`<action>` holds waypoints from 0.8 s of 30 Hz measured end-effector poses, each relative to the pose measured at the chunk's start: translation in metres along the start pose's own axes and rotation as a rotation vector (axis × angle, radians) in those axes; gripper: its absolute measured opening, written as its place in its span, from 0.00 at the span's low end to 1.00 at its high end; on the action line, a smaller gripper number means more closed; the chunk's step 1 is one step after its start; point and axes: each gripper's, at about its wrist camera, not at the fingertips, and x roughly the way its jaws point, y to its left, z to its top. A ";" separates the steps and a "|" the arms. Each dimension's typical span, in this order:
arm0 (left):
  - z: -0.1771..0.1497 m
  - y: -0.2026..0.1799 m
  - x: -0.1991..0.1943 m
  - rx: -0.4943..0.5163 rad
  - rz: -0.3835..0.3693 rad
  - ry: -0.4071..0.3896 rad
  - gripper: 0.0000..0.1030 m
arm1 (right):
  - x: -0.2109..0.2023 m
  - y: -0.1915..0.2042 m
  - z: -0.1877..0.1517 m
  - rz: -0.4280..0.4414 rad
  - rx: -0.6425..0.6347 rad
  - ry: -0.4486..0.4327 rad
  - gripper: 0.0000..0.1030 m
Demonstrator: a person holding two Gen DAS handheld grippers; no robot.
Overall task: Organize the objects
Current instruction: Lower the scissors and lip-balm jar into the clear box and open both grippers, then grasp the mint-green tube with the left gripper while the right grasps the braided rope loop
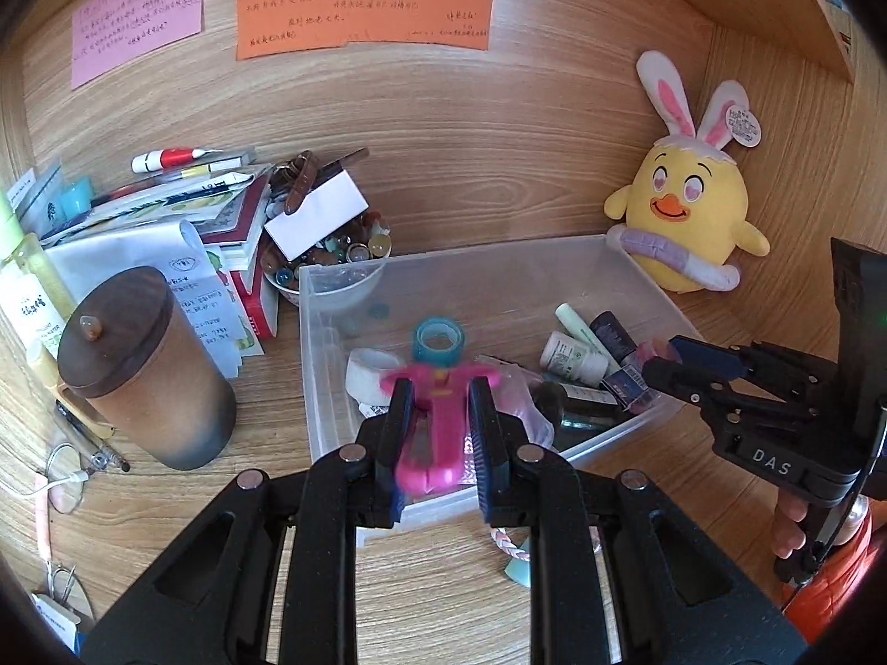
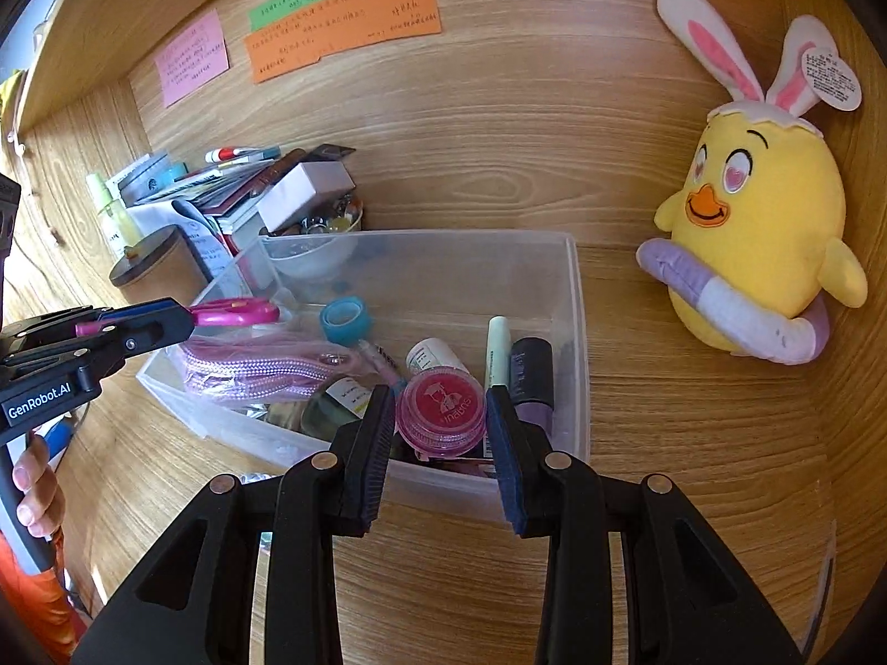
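A clear plastic bin (image 1: pixel 421 271) (image 2: pixel 576 299) sits on the wooden desk and holds bottles, tape rolls and a pink pouch (image 2: pixel 249 374). My left gripper (image 1: pixel 442 393) is shut on pink scissors (image 1: pixel 438 432), held over the bin's near left part; the scissors also show in the right wrist view (image 2: pixel 235 311). My right gripper (image 2: pixel 441 404) is shut on a round pink jar (image 2: pixel 442 414) with a red lid, over the bin's near right corner. The jar shows in the left wrist view (image 1: pixel 654 352).
A yellow chick plush (image 1: pixel 684 205) (image 2: pixel 759 233) leans in the back right corner. A brown lidded cup (image 1: pixel 141 366), a pile of books and papers (image 1: pixel 183 221) and a bowl of beads (image 1: pixel 338 255) stand left of the bin. Sticky notes (image 1: pixel 360 16) hang on the back wall.
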 end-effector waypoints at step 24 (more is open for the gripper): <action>-0.058 -0.015 -0.068 0.086 0.029 -0.064 0.66 | -0.036 0.055 -0.046 0.158 -0.202 0.054 0.40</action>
